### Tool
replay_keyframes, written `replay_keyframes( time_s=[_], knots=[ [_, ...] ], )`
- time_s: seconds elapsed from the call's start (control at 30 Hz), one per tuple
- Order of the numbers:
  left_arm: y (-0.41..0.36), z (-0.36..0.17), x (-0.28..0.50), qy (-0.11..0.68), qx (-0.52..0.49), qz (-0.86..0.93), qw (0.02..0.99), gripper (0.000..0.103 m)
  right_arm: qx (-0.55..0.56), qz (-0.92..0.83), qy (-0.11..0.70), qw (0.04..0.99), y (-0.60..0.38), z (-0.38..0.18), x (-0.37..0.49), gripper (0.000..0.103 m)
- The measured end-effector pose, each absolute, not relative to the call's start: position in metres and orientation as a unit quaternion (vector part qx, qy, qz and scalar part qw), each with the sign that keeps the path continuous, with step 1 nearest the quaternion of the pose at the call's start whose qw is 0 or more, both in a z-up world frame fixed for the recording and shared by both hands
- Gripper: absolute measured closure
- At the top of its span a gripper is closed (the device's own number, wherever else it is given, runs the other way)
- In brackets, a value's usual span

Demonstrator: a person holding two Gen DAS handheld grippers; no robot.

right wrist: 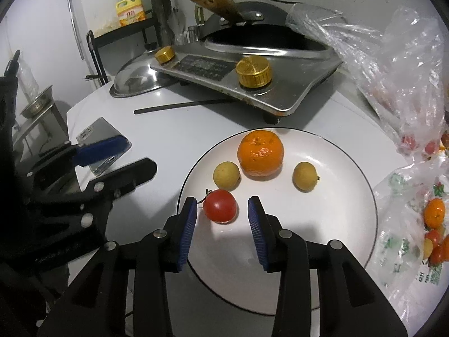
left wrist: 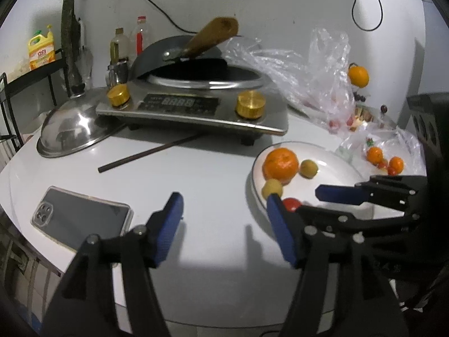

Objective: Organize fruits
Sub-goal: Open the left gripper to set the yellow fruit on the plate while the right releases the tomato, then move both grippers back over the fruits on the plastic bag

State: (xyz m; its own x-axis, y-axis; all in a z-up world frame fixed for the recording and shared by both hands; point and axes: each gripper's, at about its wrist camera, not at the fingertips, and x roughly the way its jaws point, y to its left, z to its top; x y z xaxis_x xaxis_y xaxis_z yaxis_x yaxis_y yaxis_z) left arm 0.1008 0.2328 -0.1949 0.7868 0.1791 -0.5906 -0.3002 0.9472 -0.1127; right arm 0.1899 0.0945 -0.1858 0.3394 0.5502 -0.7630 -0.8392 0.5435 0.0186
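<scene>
Now both fingers (right wrist: 190,219) apart, angled downward

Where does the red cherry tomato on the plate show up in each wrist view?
Left wrist view: cherry tomato right of centre, at the white plate's near rim, half hidden behind a tool finger.
Right wrist view: tomato low centre, just ahead of the right tool.
Shared landmark: the large orange on the plate.
</scene>
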Motion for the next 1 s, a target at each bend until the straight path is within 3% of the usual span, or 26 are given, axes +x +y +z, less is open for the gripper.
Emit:
replay_keyframes(
  time_s=[1.0],
  knots=[
    [0.137, -0.168, 0.112, 0.302, -0.048, 0.084, 0.948, 0.039, -0.142, 0.387, 0.326, 0.851, -0.013, -0.143, 0.187, 0.063]
  ],
)
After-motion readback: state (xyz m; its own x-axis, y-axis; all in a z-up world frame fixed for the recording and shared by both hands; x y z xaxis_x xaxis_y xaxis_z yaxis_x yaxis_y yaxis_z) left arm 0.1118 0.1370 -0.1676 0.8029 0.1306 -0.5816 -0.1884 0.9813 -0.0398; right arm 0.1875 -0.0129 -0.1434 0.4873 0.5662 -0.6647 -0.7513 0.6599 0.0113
